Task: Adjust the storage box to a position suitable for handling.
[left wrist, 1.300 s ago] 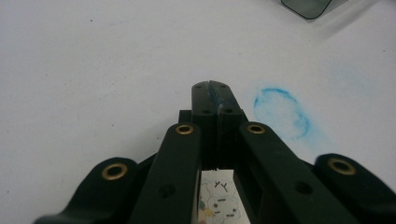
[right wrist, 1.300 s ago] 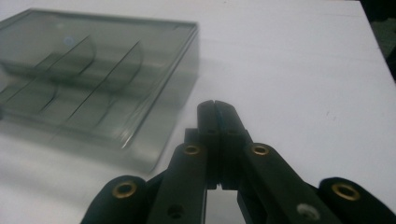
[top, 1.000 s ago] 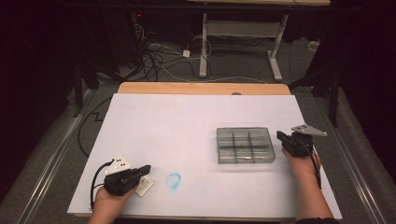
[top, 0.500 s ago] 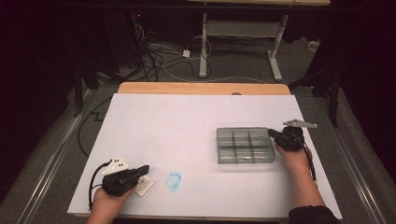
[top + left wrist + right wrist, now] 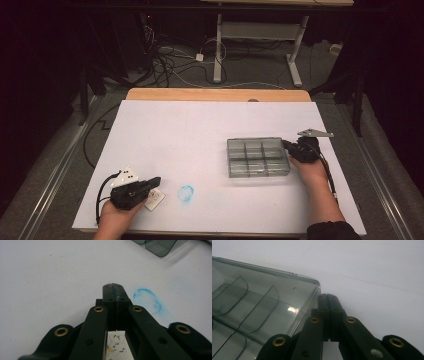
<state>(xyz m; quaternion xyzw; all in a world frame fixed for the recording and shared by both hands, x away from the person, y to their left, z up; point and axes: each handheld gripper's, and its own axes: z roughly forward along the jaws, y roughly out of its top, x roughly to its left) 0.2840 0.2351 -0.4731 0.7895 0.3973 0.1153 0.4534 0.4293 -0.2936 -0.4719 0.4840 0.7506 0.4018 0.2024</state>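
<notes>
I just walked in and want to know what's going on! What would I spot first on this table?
Most likely the clear plastic box with little compartments, on the right of the white table. The right gripper, jaws shut, sits close against the box's right end. Near the front edge there is a smudgy blue ring, with the left gripper, shut too, just to its left above a small white card.

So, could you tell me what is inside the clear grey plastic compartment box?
The clear grey plastic compartment box shows curved dividers and seemingly empty compartments; a faint blue trace sits in one.
</notes>
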